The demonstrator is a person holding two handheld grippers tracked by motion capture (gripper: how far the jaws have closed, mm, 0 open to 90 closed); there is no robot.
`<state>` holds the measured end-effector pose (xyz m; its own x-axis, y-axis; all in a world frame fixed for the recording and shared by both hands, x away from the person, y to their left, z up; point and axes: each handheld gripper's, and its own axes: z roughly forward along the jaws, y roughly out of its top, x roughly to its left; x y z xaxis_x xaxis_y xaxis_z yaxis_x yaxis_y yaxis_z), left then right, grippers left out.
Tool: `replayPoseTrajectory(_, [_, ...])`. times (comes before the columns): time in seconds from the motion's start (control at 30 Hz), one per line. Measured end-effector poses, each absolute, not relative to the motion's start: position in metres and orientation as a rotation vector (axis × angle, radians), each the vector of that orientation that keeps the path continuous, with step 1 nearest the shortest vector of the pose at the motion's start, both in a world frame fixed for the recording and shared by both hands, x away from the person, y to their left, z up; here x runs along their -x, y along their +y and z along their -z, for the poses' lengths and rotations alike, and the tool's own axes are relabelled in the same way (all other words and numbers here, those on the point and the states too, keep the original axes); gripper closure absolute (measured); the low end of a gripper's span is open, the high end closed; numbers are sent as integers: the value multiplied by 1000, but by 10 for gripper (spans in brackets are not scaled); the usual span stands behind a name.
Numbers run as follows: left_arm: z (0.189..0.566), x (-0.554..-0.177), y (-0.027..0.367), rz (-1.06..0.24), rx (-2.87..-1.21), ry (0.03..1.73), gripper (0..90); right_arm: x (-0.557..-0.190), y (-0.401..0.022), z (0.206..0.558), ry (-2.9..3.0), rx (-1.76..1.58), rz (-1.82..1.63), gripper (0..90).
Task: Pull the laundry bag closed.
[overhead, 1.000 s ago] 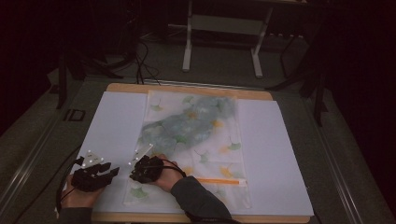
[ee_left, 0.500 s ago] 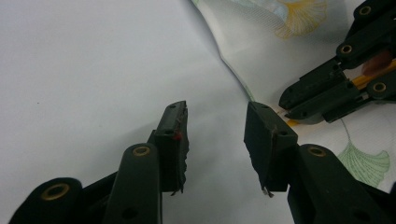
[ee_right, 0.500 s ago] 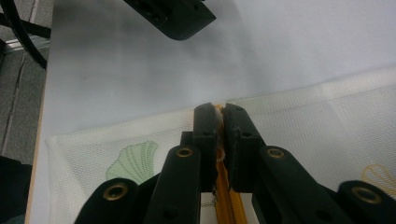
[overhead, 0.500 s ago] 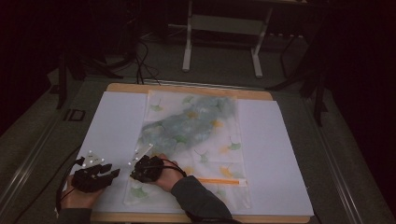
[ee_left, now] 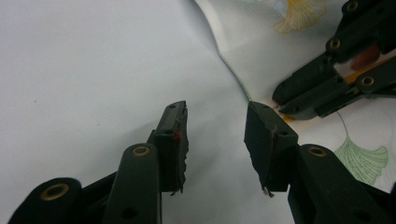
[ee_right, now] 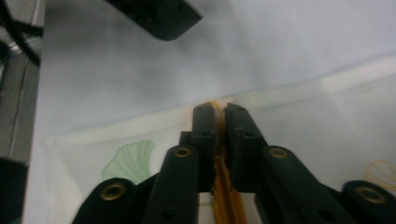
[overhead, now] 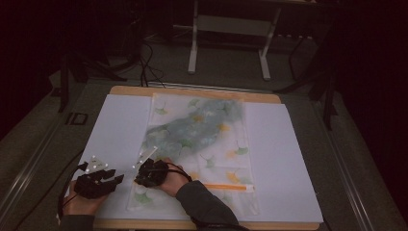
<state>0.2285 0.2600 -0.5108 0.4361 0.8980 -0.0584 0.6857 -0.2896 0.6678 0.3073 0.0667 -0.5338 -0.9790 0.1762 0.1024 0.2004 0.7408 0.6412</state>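
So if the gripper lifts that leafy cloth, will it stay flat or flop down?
Probably flop. The leafy cloth looks thin, and its edge already curves up in a soft wave near the left gripper. It likely weighs little. The right gripper pinches an orange strip at its edge, so the rest would probably hang down.

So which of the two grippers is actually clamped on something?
The right gripper, at the leaf-print cloth's near left edge: its jaws pinch an orange strip. The left gripper is open over white paper.

Counter [overhead: 288, 159] right of cloth [overhead: 202, 139] & far end: bare, free passage. Near-left crowded: left hand-held gripper [overhead: 115, 179] just beside right hand-held gripper [overhead: 140, 179].
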Motion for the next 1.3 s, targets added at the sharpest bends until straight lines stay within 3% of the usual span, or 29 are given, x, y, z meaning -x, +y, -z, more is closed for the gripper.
replayPoseTrajectory(0.37, [509,-227,258,-394,-2081,1304,592,-305,64,531,-2906,302,1079,838])
replayPoseTrajectory(1.3, [517,-235,226,-111,-2158,1250,576,-300,55,517,-2953,269,1128,840])
